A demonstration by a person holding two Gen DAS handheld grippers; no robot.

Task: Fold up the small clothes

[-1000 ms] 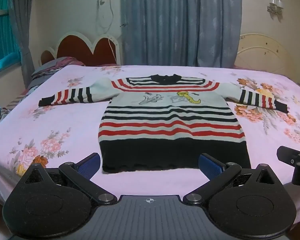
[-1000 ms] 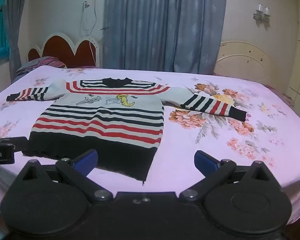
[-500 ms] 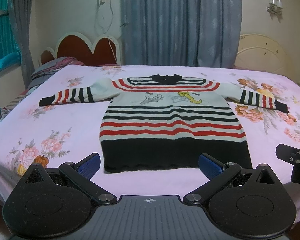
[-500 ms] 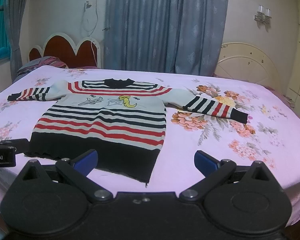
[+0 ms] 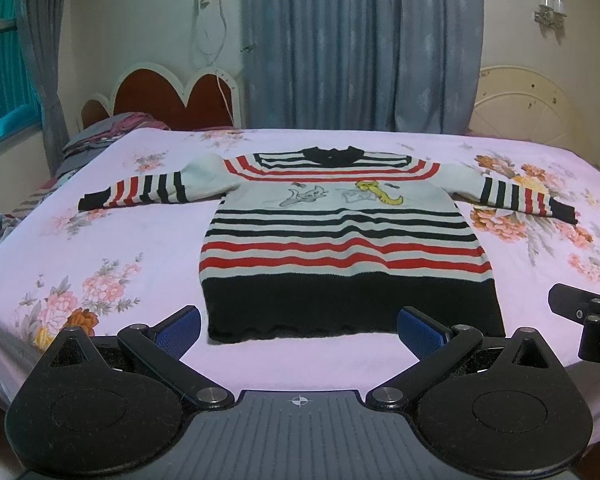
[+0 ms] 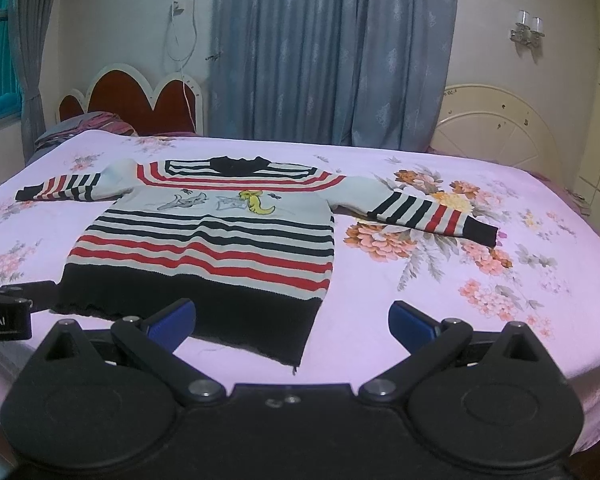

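Note:
A small striped sweater [image 5: 340, 240], white with red and black stripes, a black hem and cartoon prints, lies flat and face up on the bed, both sleeves spread out sideways. It also shows in the right wrist view [image 6: 216, 240]. My left gripper [image 5: 299, 330] is open and empty, hovering just before the black hem. My right gripper [image 6: 292, 320] is open and empty, near the hem's right corner. The right gripper's body shows at the right edge of the left wrist view [image 5: 588, 320].
The bed has a pink floral sheet [image 5: 100, 248]. A red heart-shaped headboard [image 5: 160, 100] and rumpled bedding [image 5: 100, 140] are at the far left. Blue curtains [image 5: 360, 40] hang behind. A cream headboard [image 6: 496, 120] stands at the far right.
Both grippers have drifted slightly toward the sweater; it sits a little nearer in the views. Both stay open. The sweater has not moved.

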